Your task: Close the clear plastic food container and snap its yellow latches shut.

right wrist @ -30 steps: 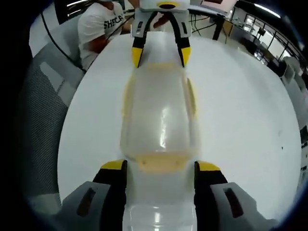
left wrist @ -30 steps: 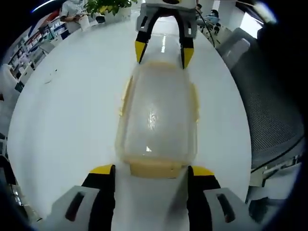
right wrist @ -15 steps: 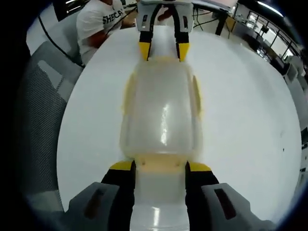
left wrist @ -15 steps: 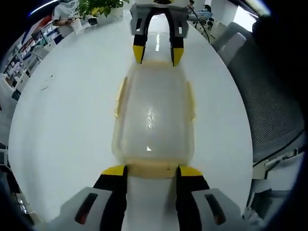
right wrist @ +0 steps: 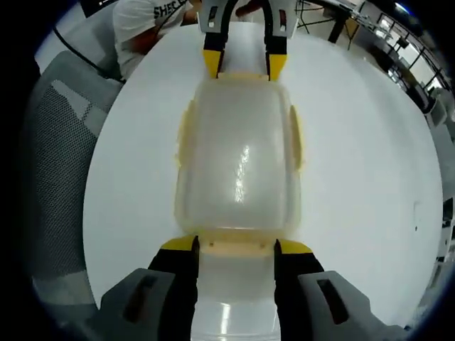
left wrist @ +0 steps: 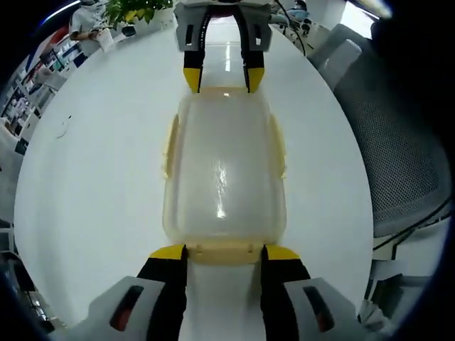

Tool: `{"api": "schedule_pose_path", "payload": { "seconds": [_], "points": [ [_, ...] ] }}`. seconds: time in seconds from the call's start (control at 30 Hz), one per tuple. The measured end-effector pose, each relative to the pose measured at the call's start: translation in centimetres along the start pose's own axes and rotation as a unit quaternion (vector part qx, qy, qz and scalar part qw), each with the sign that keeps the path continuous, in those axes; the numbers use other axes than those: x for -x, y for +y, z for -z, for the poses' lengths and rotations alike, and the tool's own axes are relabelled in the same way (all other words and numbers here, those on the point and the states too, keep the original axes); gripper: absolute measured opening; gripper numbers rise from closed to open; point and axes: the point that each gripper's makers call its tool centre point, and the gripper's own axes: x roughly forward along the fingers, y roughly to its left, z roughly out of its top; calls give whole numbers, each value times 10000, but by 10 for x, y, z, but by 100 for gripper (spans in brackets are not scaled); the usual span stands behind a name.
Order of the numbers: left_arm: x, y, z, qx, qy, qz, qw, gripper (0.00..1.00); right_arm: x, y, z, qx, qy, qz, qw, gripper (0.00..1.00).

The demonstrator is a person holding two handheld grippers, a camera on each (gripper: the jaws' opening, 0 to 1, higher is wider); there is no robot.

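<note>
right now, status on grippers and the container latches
Left gripper and right gripper open, straddling end latches of clear container. Lid on. Nothing in the way.

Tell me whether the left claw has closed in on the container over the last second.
Yes. The left claw has narrowed and moved in: its yellow tips, formerly short of the container, now flank the near-end latch.
</note>
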Motion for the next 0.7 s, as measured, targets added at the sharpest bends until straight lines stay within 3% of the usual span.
{"api": "schedule_pose_path", "payload": {
  "seconds": [0.3,0.4,0.5,0.7],
  "points": [
    [1,0,1,39,98,18,9999,35,0,-2,0,-41,180,-21,9998,39],
    [2,0,2,174,-218,-26,9996,35,0,-2,0,-71,329,-15,9994,38],
    [3,-2,3,187,-329,-46,9993,34,-1,-2,1,-37,422,-23,9991,38],
    [2,-1,1,205,-167,-64,9996,34,-1,-5,1,-19,417,-41,9991,37]
  ]
}}
